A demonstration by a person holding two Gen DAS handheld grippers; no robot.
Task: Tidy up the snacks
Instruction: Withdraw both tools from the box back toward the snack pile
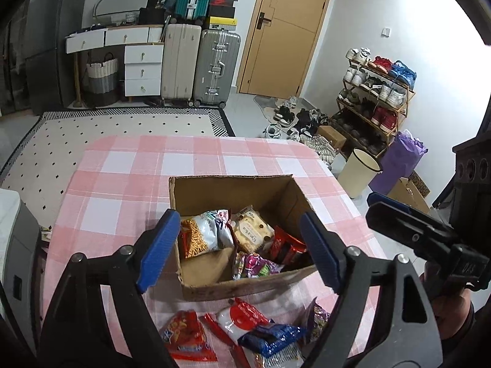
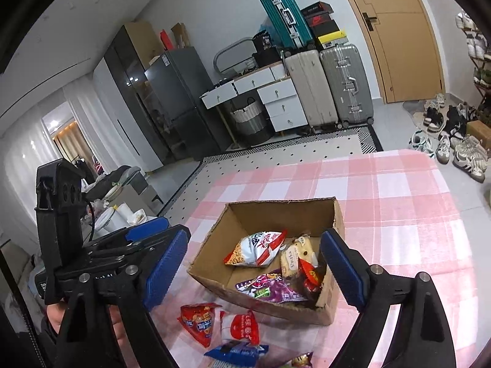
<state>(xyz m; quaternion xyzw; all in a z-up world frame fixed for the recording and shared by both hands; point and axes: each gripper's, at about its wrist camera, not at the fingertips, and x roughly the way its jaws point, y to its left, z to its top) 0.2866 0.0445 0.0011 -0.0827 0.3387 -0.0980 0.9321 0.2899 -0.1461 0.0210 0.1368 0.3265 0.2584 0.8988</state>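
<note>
An open cardboard box stands on the pink checked table and holds several snack packets: a white noodle bag, a beige biscuit pack, a red pack and a purple bag. More packets lie loose in front of the box: a red bag, a white and red bag and a blue pack. My left gripper is open and empty above the box's near side. My right gripper is open and empty above the box.
The table with its pink checked cloth stretches beyond the box. On the floor to the right are a cream bin, a purple bag and a shoe rack. Suitcases and drawers stand by the far wall.
</note>
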